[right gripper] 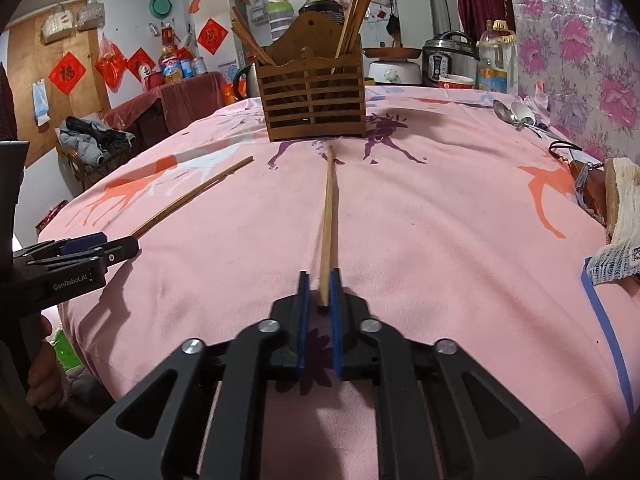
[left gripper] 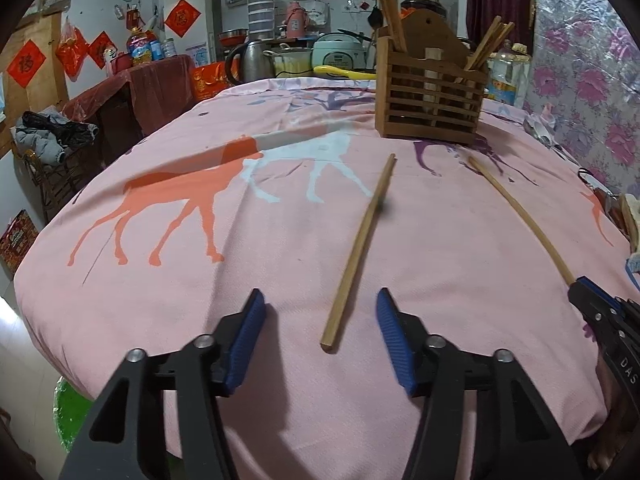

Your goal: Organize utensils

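Observation:
Two loose wooden chopsticks lie on the pink deer-print tablecloth (left gripper: 440,240). One chopstick (left gripper: 360,240) runs away from me between the blue pads of my left gripper (left gripper: 320,300), which is open and not touching it. The other chopstick (right gripper: 329,208) points at the slatted wooden holder (right gripper: 312,100), and my right gripper (right gripper: 320,280) is shut on its near end. The holder (left gripper: 430,96) stands at the back and has several chopsticks (right gripper: 352,20) upright in it. Each gripper also shows in the other's view: the right gripper (left gripper: 582,286) and the left gripper (right gripper: 120,248).
Two metal spoons (right gripper: 516,114) lie at the far right of the table. A white mesh cloth (right gripper: 624,216) and blue tape (right gripper: 604,320) sit at the right edge. A soy sauce bottle (right gripper: 320,0), a kettle (left gripper: 254,60) and cookers stand behind the holder. The table drops off at left.

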`<action>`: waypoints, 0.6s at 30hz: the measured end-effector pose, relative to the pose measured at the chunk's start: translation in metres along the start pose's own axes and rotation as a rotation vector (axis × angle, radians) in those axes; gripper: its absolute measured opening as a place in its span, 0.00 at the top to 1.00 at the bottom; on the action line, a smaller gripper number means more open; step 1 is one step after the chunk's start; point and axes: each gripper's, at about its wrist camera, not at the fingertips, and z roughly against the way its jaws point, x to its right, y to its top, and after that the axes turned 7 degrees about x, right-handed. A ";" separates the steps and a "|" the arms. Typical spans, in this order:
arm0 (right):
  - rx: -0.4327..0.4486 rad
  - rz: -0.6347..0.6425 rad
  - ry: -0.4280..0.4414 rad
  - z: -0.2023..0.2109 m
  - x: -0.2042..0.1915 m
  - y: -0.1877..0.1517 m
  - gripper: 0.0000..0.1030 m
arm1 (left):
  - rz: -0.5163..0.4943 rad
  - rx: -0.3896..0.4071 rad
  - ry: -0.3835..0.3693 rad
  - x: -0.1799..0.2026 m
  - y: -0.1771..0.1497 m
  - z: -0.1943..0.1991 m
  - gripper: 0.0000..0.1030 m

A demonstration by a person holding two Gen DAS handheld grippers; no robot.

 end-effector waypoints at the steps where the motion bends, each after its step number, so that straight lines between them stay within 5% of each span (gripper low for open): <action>1: 0.001 0.002 0.000 0.000 0.000 0.000 0.94 | -0.006 0.000 -0.009 0.002 0.000 0.001 0.58; 8: 0.001 -0.001 0.007 0.001 0.000 0.000 0.94 | -0.040 -0.003 -0.054 0.014 -0.001 0.006 0.91; 18: 0.031 -0.004 0.020 0.010 -0.001 0.003 0.94 | -0.025 0.024 -0.075 0.016 0.007 0.024 0.93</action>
